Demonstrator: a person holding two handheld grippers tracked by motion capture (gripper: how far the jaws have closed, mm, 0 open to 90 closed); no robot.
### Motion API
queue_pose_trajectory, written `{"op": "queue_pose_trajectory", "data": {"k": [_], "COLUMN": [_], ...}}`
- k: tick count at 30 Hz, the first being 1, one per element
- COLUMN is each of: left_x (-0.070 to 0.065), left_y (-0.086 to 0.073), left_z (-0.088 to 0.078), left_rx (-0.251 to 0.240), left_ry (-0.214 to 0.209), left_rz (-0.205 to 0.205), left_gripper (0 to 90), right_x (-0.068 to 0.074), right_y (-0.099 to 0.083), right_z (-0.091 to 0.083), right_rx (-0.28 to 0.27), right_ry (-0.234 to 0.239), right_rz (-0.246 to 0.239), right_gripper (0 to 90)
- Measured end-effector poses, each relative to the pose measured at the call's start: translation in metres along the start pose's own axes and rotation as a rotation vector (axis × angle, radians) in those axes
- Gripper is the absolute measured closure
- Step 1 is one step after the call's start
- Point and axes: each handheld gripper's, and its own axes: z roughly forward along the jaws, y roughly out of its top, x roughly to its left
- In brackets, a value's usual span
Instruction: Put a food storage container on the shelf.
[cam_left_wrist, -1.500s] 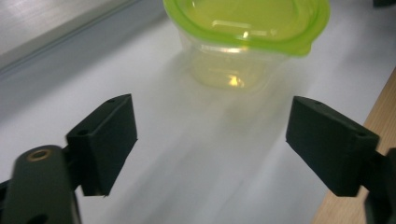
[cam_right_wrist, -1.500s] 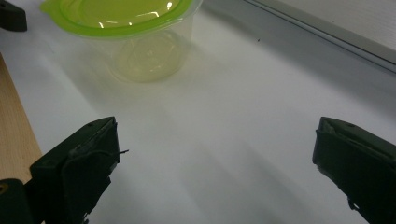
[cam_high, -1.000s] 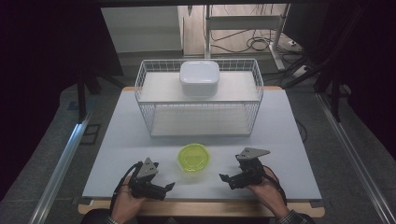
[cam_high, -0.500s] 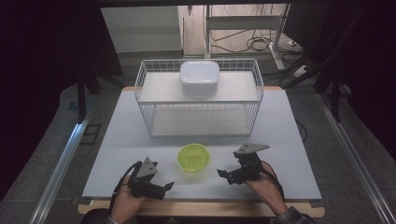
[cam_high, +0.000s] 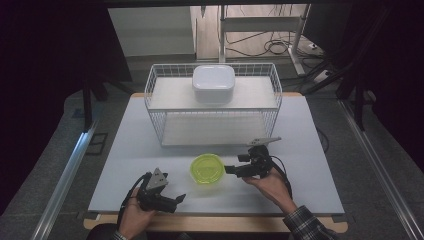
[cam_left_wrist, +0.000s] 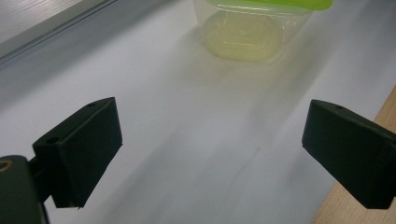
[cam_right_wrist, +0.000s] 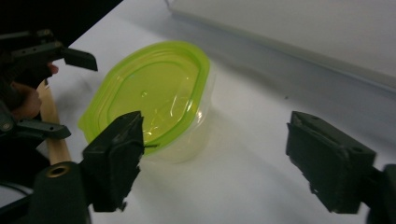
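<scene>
This looks like a lab or test room, not a home. A plain white table (cam_high: 125, 150) stands on grey carpet between metal floor rails (cam_high: 65, 175), with dark screens at the sides. Behind it, loose cables (cam_high: 280, 47) lie on the floor beneath a metal rack (cam_high: 260, 25), and a white wire basket (cam_high: 160, 100) stands on the table.

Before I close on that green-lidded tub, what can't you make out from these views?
- Right gripper: jaws have just been closing; one jaw overlaps the green-lidded tub, contact unclear.
- Left gripper view: tub's lid cut off by the top edge.
- High view: white container closed, contents hidden.
</scene>
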Motion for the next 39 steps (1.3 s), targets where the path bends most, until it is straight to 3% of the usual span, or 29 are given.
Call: {"op": "queue_pose_trajectory", "data": {"k": [7,19,28,34,39], "left_x": [-0.001,-0.002,-0.004,-0.004,-0.003], "left_y": [0.0,0.0,0.0,0.0,0.0], "left_z": [0.002,0.002,0.003,0.002,0.001], "left_rx": [0.017,0.026,0.032,0.031,0.026], "left_ry": [0.003,0.003,0.003,0.005,0.009], "left_rz": [0.016,0.031,0.04,0.041,0.038], "left_gripper": [5.0,5.4,5.7,5.9,5.9], "right_x": [-0.004,-0.021,-0.028,-0.024,-0.021], "right_y": [0.013,0.023,0.021,0.021,0.022], "right_z": [0.017,0.041,0.043,0.04,0.033], "right_rx": [0.025,0.073,0.104,0.109,0.081], "right_ry": [0.033,0.156,0.252,0.252,0.259], "right_rz": [0.042,0.228,0.323,0.326,0.329], "right_gripper": [32.9,60.9,80.0,81.1,81.2]}}
